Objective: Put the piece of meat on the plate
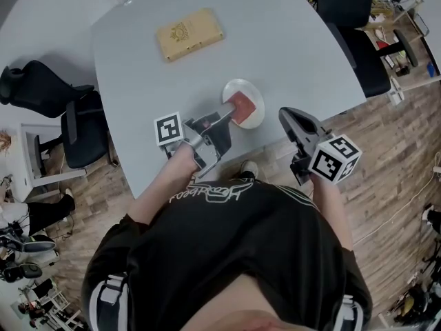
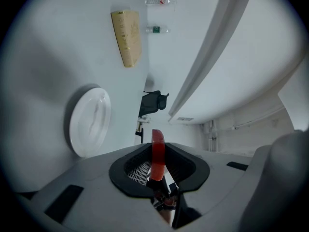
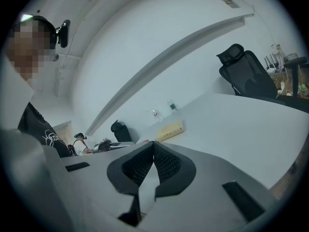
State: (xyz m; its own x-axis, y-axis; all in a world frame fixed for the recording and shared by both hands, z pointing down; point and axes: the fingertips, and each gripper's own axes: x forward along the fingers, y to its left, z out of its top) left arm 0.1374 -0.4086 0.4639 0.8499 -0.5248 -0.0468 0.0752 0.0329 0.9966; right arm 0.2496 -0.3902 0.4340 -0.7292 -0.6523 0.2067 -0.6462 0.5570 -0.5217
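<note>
The left gripper (image 2: 155, 146) is clamped on the piece of meat (image 2: 158, 153), a thin red slab standing on edge between its pads. In the head view the meat hangs over the white plate (image 1: 239, 86), which sits by the near edge of the grey table (image 1: 289, 40). To the right, off that edge, the right gripper (image 3: 153, 145) has its jaws together on nothing. A yellow box (image 1: 189, 34) lies farther off.

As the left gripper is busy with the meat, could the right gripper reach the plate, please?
Probably yes: the right gripper is empty beside the plate, only bare table between; the left gripper with the meat is at the plate's other side.
</note>
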